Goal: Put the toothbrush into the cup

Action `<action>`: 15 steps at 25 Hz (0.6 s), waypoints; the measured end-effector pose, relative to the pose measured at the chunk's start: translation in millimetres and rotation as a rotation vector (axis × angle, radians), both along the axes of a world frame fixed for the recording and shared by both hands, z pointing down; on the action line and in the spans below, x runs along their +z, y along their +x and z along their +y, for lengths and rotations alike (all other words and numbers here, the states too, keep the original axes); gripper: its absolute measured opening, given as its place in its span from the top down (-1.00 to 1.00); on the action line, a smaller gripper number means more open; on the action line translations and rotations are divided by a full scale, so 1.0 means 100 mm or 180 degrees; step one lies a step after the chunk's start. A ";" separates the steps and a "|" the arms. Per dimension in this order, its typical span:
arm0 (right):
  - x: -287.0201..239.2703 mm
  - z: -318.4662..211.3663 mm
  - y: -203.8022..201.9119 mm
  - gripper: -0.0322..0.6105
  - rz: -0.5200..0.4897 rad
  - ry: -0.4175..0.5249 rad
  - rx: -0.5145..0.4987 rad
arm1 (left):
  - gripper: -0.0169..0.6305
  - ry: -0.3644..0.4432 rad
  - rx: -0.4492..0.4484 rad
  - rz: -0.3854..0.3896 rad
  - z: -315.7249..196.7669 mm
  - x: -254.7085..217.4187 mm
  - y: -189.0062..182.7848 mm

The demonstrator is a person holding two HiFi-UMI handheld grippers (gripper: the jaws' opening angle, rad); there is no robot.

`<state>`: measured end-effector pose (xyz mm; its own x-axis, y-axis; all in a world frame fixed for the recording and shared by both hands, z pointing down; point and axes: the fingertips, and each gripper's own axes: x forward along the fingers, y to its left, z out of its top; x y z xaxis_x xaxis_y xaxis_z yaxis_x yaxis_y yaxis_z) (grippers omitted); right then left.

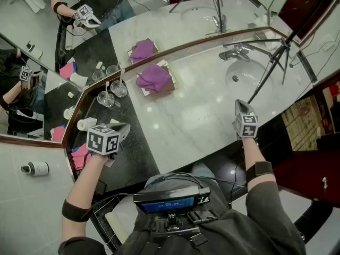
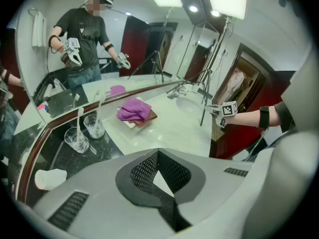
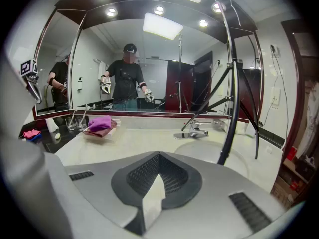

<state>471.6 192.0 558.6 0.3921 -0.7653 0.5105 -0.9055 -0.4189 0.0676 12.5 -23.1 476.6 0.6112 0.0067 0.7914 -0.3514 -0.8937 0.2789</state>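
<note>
Two clear glass cups [image 1: 106, 99] [image 1: 119, 88] stand by the mirror on the dark end of the counter. In the left gripper view a white toothbrush [image 2: 79, 121] stands in the nearer cup [image 2: 77, 140] and another white toothbrush [image 2: 100, 103] in the farther cup [image 2: 93, 126]. My left gripper [image 1: 124, 127] hovers over the dark counter, a little short of the cups, shut and empty [image 2: 160, 184]. My right gripper [image 1: 241, 107] is held over the pale counter in front of the sink, also shut with nothing in it [image 3: 154, 193].
A purple cloth [image 1: 154, 77] lies on a small board beside the cups. The sink [image 1: 240, 74] with its faucet [image 1: 236, 52] is at the right, and a black tripod [image 1: 272, 64] stands by it. A white paper cup [image 1: 86, 124] lies near the left gripper, next to pink items [image 1: 80, 156].
</note>
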 end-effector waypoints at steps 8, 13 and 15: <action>-0.41 -0.73 -0.51 0.85 0.0079 0.0271 -0.0432 | 0.98 0.0545 -0.0637 0.0373 -0.41 -0.13 -0.33; -0.60 -1.26 -0.96 0.85 0.0042 0.0379 -0.0792 | 0.98 0.0815 -0.1140 0.0567 -0.61 -0.22 -0.67; -0.67 -1.48 -1.16 0.85 0.0021 0.0424 -0.0948 | 0.98 0.0921 -0.1329 0.0665 -0.68 -0.27 -0.80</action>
